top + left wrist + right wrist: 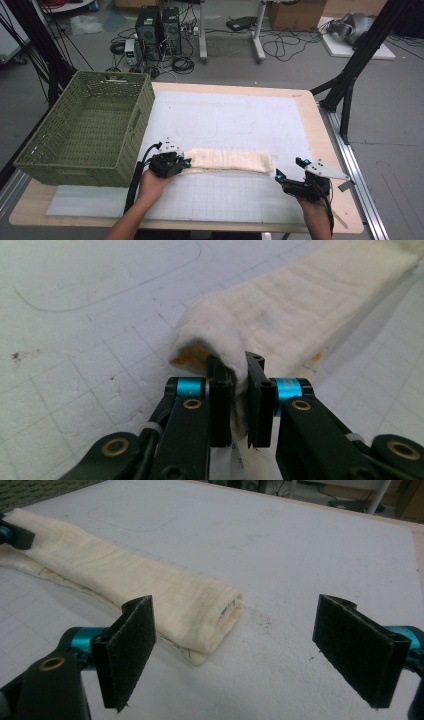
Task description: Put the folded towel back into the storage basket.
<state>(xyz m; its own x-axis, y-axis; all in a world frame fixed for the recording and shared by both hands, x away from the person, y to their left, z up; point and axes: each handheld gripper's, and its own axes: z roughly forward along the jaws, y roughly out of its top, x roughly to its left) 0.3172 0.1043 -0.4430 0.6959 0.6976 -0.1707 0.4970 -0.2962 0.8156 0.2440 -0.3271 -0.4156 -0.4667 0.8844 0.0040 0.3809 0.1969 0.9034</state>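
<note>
A cream cloth (230,161), folded into a long narrow strip, lies across the white grid mat (225,120) near the table's front. My left gripper (186,162) is shut on the strip's left end; in the left gripper view the cloth (300,305) bunches up between the two black jaws of that gripper (241,390). My right gripper (289,168) stands open just right of the strip's other end, not touching it. In the right gripper view the folded end of the cloth (200,610) lies ahead of the wide-open gripper (240,650), nearer the left jaw.
A green woven basket (87,127) stands on the table's left side, close to my left hand. The mat's right edge and the wooden table edge (340,165) run near my right gripper. Computers and cables lie on the floor behind the table.
</note>
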